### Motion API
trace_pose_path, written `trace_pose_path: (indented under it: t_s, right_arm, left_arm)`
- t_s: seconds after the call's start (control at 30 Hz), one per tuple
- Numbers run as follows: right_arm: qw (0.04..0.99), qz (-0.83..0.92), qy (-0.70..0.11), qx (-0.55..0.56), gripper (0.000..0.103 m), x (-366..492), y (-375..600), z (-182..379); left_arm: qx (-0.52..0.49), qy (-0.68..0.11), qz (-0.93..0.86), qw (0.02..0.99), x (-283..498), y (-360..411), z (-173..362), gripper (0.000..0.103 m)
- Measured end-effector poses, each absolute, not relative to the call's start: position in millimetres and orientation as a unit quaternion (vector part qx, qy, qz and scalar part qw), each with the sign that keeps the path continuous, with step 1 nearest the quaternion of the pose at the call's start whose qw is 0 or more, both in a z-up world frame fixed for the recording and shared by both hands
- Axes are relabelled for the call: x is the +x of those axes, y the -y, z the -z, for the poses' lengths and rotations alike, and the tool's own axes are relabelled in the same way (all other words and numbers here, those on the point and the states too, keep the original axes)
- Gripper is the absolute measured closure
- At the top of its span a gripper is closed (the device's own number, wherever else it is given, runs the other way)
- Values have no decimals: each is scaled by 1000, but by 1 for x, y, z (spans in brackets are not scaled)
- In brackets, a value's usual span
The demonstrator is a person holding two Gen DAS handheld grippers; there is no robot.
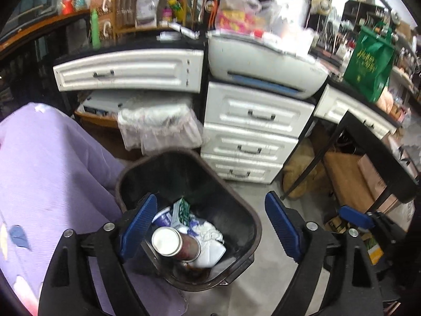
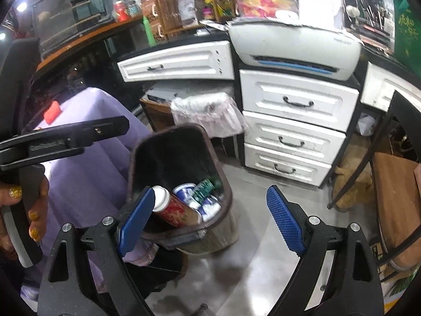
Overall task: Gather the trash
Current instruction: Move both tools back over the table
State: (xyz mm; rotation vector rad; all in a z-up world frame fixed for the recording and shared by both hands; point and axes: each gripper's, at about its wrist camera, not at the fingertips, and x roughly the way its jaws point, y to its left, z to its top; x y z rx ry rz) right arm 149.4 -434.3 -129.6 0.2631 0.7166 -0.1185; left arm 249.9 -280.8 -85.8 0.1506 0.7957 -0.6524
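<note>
A dark brown trash bin stands on the grey floor, right below both grippers. Inside lie a red tube with a white lid, crumpled white paper, a blue-and-white cup and a green packet. My left gripper hangs over the bin, open, nothing between its blue pads. My right gripper is also open and empty, above the bin and its right rim. The red tube shows in the right wrist view too. A hand grips the left tool at that view's left edge.
A purple cloth covers something left of the bin. Behind stand white drawers, a printer and a plastic-lined basket. A black table frame and boxes crowd the right. Grey floor lies right of the bin.
</note>
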Motion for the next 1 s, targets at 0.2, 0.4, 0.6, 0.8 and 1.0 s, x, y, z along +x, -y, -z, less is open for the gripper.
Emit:
trace_pose_path:
  t_s: [0.2, 0.4, 0.6, 0.8, 1.0]
  right_arm:
    - [935, 27, -330, 125, 13, 162, 414, 108]
    - [938, 7, -329, 110, 12, 177, 388, 97]
    - [942, -29, -324, 86, 12, 189, 355, 87]
    - [942, -78, -319, 75, 6, 202, 325, 78]
    - [938, -124, -319, 56, 6, 221, 286, 67]
  left_arm:
    - [65, -332, 302, 891, 235, 249, 54, 10]
    - [52, -302, 282, 909, 232, 206, 39, 7]
    - [50, -300, 247, 920, 232, 164, 36, 7]
    - [36, -306, 206, 929, 235, 111, 34, 6]
    - [20, -333, 162, 929, 251, 64, 43, 6]
